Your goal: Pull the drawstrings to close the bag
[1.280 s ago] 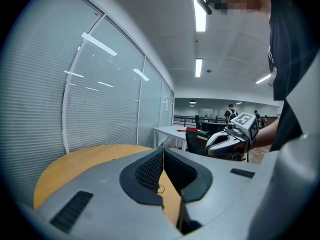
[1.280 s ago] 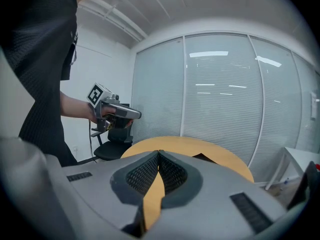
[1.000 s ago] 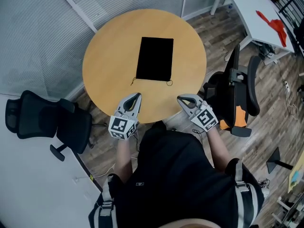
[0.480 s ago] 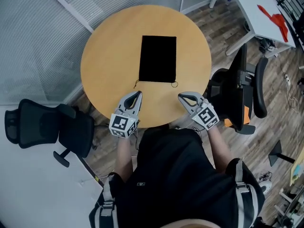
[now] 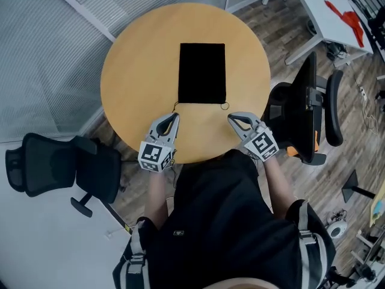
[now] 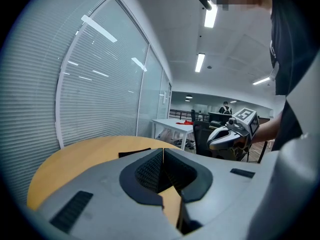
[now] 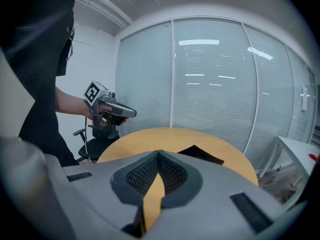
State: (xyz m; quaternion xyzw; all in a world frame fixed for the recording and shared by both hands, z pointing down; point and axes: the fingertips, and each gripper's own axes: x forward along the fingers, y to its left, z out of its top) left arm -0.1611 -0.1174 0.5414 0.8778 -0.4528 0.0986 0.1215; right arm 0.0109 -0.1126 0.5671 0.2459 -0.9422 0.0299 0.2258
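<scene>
A flat black drawstring bag [image 5: 202, 73] lies in the middle of the round wooden table [image 5: 135, 71], its mouth toward me. Thin cord ends poke out at its two near corners, one on the left [image 5: 175, 106] and a small loop on the right [image 5: 224, 106]. My left gripper [image 5: 174, 117] hovers just short of the left cord, jaws shut and empty. My right gripper [image 5: 231, 117] sits a little below the right loop, also shut and empty. The bag shows as a dark sliver [image 6: 134, 153] in the left gripper view and as a black wedge [image 7: 200, 154] in the right gripper view.
A black office chair [image 5: 60, 167] stands at the left of the table and another [image 5: 307, 116] at the right. A white desk [image 5: 328, 17] with a red item on it is at the upper right. Glass walls with blinds [image 5: 54, 35] run behind the table.
Both grippers have crept forward over the table's near edge toward the bag's cords. The head view has shifted slightly. The bag has not moved.
</scene>
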